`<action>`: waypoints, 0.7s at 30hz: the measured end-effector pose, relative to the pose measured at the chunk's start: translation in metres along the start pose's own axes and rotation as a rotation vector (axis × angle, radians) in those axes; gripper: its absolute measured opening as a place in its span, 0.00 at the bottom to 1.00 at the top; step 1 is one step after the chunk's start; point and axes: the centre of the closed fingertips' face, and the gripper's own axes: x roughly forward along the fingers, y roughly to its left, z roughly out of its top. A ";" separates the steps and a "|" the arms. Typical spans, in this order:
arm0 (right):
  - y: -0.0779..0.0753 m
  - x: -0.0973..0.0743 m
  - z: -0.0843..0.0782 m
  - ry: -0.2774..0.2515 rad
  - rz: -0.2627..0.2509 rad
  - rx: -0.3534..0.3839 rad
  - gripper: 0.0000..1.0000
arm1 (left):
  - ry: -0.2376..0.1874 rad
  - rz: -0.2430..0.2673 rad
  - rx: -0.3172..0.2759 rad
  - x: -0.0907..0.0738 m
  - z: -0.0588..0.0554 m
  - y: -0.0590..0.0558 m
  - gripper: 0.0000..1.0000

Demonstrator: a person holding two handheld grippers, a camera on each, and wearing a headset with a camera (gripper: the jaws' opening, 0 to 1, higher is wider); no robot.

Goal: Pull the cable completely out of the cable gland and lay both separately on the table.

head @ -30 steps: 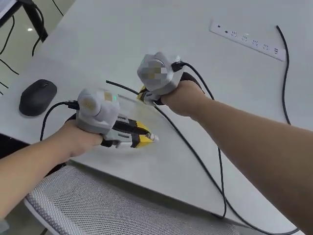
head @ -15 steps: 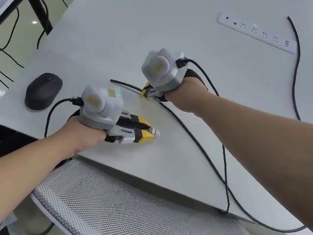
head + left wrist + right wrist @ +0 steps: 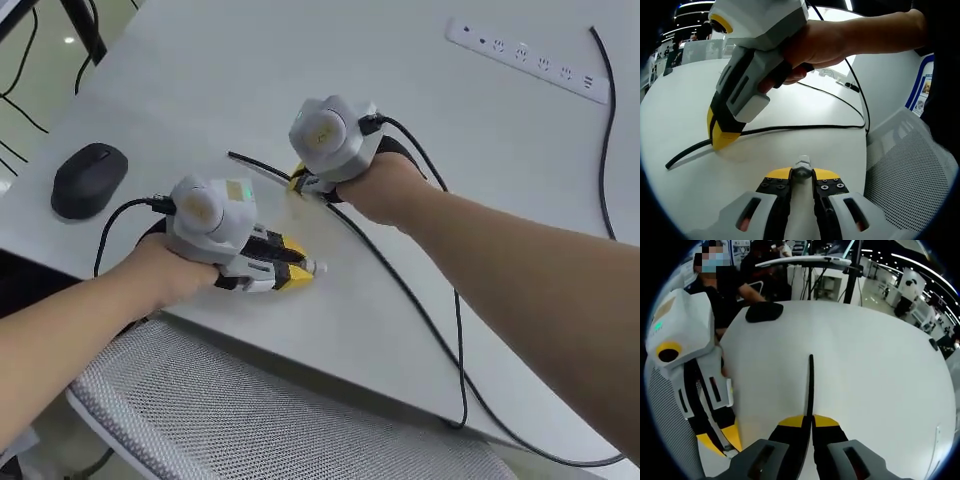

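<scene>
A black cable (image 3: 256, 166) lies across the white table (image 3: 200, 70), and my right gripper (image 3: 297, 182) is shut on it near its free end. In the right gripper view the cable (image 3: 810, 385) runs straight out from my shut right gripper (image 3: 810, 419). My left gripper (image 3: 305, 268) rests low over the table near its front edge, shut on a small pale cable gland (image 3: 316, 267). The left gripper view shows the gland (image 3: 801, 166) pinched in my left gripper (image 3: 801, 173), apart from the cable (image 3: 805, 128), which passes under the right gripper (image 3: 721, 142).
A black mouse (image 3: 88, 178) sits at the table's left. A white power strip (image 3: 525, 60) lies at the far right, with another black lead (image 3: 606, 120) beside it. A grey mesh chair (image 3: 250, 410) stands below the front edge. A person sits beyond the table (image 3: 747, 285).
The head view has shifted slightly. Both grippers keep their holds and stay almost where they were.
</scene>
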 end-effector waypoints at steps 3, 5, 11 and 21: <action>0.000 0.000 0.000 -0.002 0.002 0.012 0.00 | 0.000 0.008 0.005 0.000 0.000 0.001 0.16; 0.000 0.000 0.000 -0.004 0.003 0.011 0.00 | -0.001 0.009 0.003 0.000 0.000 0.001 0.16; 0.000 0.000 0.000 -0.003 0.004 0.007 0.02 | -0.003 0.011 0.009 0.000 0.001 0.001 0.17; -0.005 -0.004 0.004 -0.012 -0.043 0.017 0.19 | -0.004 0.019 0.014 -0.001 0.002 0.003 0.19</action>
